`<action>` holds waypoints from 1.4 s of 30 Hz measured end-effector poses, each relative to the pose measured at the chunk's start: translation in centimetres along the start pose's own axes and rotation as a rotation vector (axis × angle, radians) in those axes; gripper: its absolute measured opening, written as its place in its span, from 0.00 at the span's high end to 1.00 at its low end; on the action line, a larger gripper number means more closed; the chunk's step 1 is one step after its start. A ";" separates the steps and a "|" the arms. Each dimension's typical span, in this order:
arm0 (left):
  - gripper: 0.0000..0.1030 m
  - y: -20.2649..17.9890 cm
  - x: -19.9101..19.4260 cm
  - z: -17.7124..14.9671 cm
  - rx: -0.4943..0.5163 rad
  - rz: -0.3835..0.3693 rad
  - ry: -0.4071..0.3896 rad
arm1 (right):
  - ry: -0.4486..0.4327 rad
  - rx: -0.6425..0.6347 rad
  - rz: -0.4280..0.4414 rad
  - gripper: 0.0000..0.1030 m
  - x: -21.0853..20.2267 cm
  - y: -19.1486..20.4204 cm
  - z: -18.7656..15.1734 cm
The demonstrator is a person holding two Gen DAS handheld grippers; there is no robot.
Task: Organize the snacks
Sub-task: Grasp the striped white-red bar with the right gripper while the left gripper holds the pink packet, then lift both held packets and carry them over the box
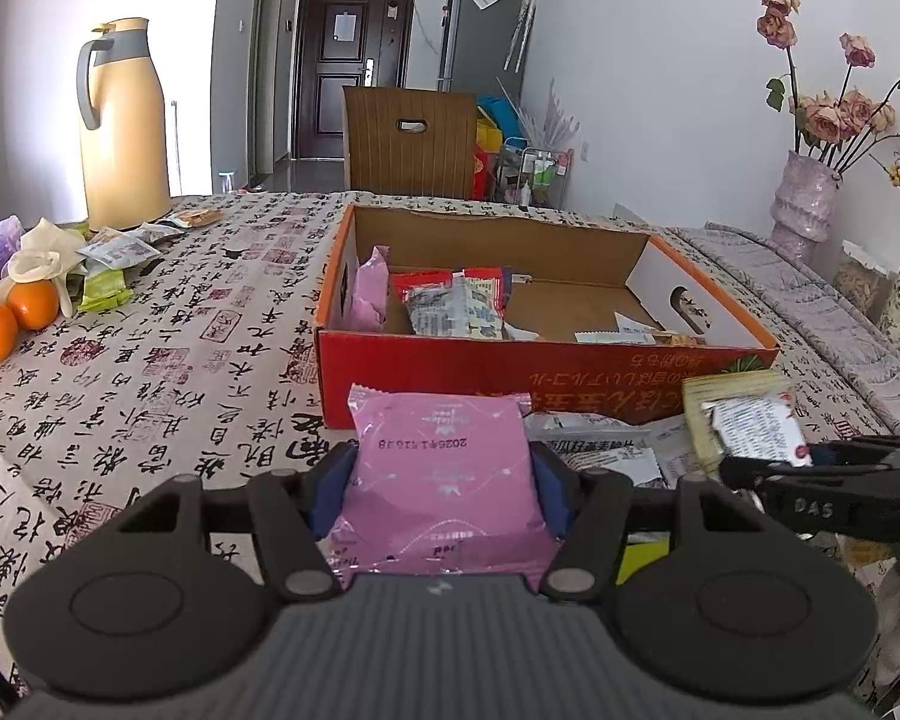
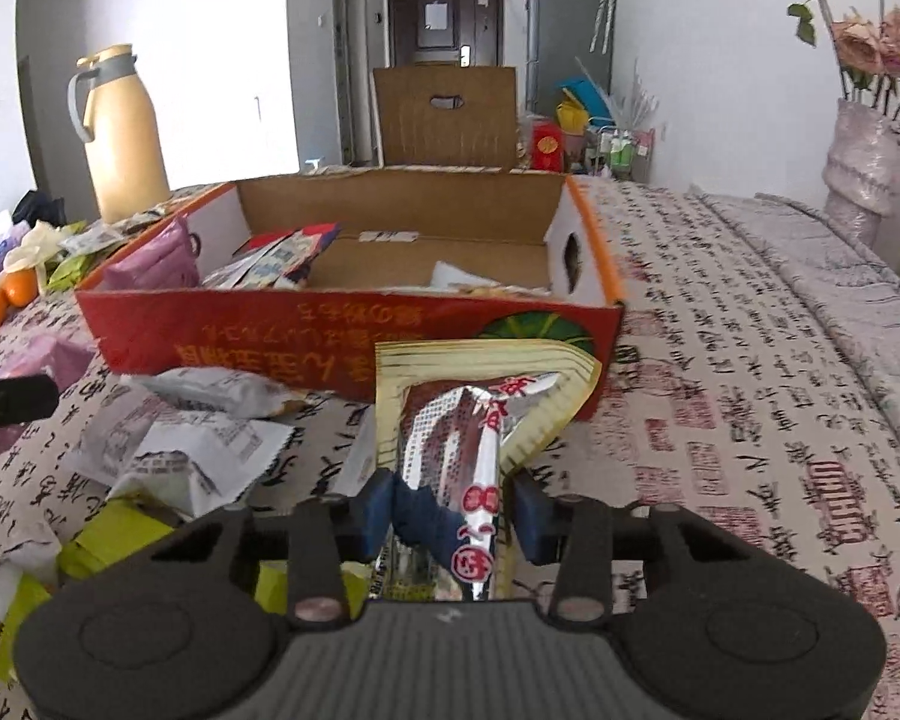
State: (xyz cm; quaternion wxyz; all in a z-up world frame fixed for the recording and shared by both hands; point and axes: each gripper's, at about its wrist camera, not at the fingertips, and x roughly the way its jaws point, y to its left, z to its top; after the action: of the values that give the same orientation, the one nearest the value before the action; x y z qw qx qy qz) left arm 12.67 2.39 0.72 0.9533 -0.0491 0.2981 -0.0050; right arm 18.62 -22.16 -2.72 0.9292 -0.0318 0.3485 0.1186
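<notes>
Pink snack packet (image 1: 444, 468) sits clamped in the left claw (image 1: 444, 480), just short of the red cardboard box (image 1: 540, 366); the right claw (image 2: 450, 516) grips a yellow-and-silver packet (image 2: 480, 420) — seemingly pinched — before the same box.

White walls (image 1: 660, 90), dark door (image 1: 342, 60), grey fridge (image 1: 486, 36), possibly daylit.
</notes>
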 end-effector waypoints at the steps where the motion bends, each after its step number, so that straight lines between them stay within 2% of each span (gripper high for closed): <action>1: 0.39 0.0 0.0 0.0 0.000 0.000 -0.001 | -0.006 0.005 -0.004 0.61 -0.2 -0.3 0.0; 4: 0.39 -0.1 -0.2 0.1 0.004 -0.002 -0.004 | -0.021 0.022 -0.011 0.63 -0.9 -1.0 0.1; 7: 0.39 -0.2 -0.3 0.2 0.006 -0.002 -0.007 | -0.034 0.033 -0.009 0.71 -1.4 -1.6 0.1; 29: 0.39 -1.3 -1.1 1.2 0.027 -0.015 -0.050 | -0.147 0.046 0.004 0.77 -5.0 -2.3 1.1; 36: 0.39 -2.3 -0.8 2.9 0.045 -0.016 -0.091 | -0.213 0.065 0.039 0.77 -5.5 -1.9 3.2; 42: 0.39 -3.0 -0.3 4.9 0.061 -0.007 -0.131 | -0.286 0.092 0.073 0.77 -5.6 -1.9 6.5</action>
State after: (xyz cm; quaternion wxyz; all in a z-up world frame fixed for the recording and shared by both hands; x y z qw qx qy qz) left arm 15.29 -0.16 5.23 0.9717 -0.0211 0.2347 -0.0144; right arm 19.11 -24.16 5.79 0.9649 0.0409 0.2185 0.1397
